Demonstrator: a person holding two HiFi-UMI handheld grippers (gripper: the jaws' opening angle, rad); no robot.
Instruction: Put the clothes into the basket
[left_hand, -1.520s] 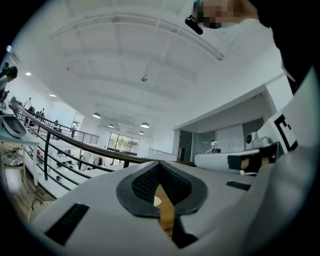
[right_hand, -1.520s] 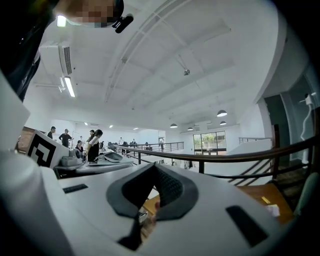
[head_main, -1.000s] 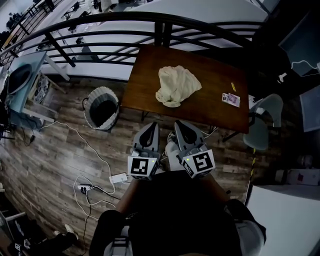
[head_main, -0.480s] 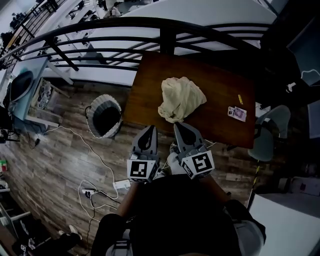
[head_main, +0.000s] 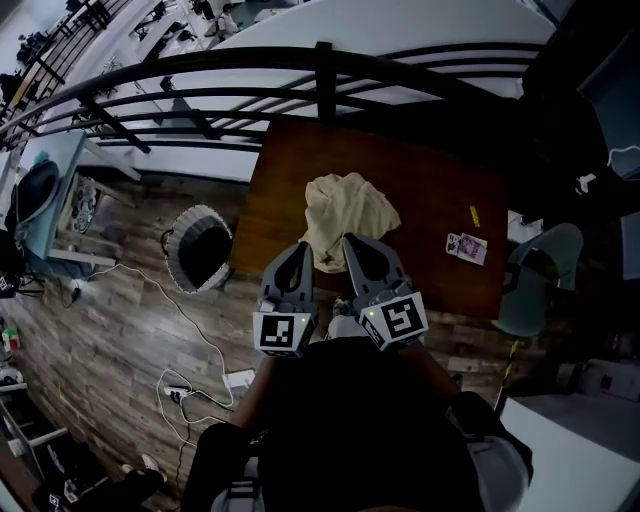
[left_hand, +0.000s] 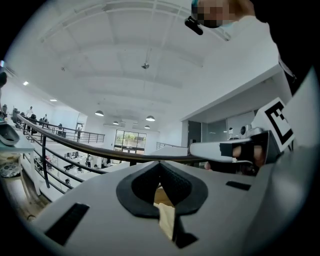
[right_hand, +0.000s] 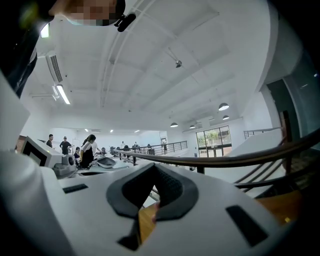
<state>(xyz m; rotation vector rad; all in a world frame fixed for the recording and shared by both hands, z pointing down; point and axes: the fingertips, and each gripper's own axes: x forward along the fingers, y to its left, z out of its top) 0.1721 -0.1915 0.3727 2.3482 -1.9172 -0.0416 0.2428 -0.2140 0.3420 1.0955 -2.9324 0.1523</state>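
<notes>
partly hidden: cream cloth (head_main: 348, 203) edge behind right hand-held gripper (head_main: 351, 242); its jaws together, left hand-held gripper (head_main: 298, 249) likewise closed.

The crumpled cream garment (head_main: 345, 215) is soft, matt cloth; the dark-brown counter (head_main: 430, 190) is smooth wood; the round pale basket (head_main: 200, 248) looks woven.

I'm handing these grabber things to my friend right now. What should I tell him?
Left gripper: jaws shut, holding nothing.
Right gripper: jaws shut, holding nothing.
Both point at the near edge of the table.
Cloth: bunched up on the table, just past the gripper tips.
Basket: on the floor, left of the table.
Done: nothing yet; the cloth is not picked up.
Left: open the jaws, grab the cloth, drop it in the basket.
</notes>
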